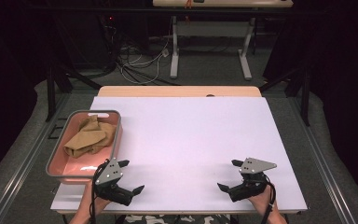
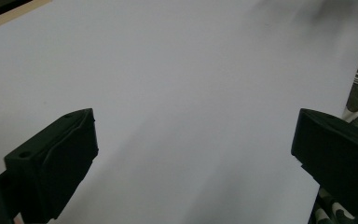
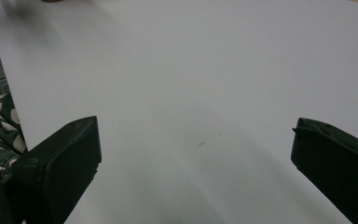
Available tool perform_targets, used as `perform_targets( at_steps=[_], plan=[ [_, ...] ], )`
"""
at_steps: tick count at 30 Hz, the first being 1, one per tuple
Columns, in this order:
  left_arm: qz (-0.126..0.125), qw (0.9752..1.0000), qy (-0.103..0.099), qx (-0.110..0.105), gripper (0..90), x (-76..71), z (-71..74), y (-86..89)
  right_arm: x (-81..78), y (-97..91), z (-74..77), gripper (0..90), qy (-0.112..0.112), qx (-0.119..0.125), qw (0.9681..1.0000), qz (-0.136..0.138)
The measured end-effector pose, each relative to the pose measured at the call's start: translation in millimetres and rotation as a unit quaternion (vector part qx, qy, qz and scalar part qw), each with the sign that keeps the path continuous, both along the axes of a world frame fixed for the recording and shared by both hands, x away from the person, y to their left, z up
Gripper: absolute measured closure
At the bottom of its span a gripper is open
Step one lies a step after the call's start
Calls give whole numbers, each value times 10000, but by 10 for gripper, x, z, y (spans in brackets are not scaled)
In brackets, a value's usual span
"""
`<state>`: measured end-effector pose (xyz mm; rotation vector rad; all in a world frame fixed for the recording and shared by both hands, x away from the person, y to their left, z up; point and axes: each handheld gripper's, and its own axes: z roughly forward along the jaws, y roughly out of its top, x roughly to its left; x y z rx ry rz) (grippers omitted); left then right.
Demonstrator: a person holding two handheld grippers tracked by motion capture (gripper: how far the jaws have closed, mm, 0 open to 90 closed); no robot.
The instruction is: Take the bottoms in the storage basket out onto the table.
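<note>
A crumpled tan cloth [image 1: 88,136] lies in a pink tray [image 1: 74,173] with a grey rim at the table's left edge. My left gripper [image 1: 131,176] rests near the front edge, just right of the tray's near corner, jaws wide open and empty. My right gripper [image 1: 230,175] sits at the front right of the white sheet [image 1: 191,135], also open with nothing between its jaws. In the left gripper view my left gripper [image 2: 193,154] spans bare white surface. The right gripper view shows my right gripper [image 3: 193,158] over the same white surface.
The white sheet covers most of a wooden tabletop [image 1: 177,91]. Beyond the table stand a white desk frame [image 1: 209,44] and loose cables [image 1: 137,63] on the floor. Camouflage-patterned fabric [image 1: 177,218] shows at the table's near edge.
</note>
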<state>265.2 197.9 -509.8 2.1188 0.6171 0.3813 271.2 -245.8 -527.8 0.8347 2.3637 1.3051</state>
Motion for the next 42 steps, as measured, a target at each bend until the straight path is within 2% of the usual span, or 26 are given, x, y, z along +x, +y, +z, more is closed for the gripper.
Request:
perform_targets(
  at_steps=[12,17,22,25,32,39,40,42],
  plan=[
    [21,9999,-25,160,0,76,161,11,15,5,-27,10,77,-33,10000,45],
    [98,9997,-67,211,0,113,266,80,5,4,-15,15,36,-13,10000,17],
    [196,9993,-103,285,0,155,339,141,15,8,-29,15,99,-32,9999,18],
    [251,9990,-133,352,0,167,358,174,12,13,-41,15,183,-39,9998,19],
    [366,9983,-111,441,0,215,380,266,17,25,-48,15,142,-23,9999,20],
    [397,9972,-131,625,0,292,443,325,22,41,-59,15,197,-52,9998,50],
    [420,9967,-212,663,0,306,463,336,27,44,-61,15,220,-95,9997,69],
    [452,9965,-231,671,0,326,477,357,35,48,-65,16,199,-102,9997,77]
  ],
)
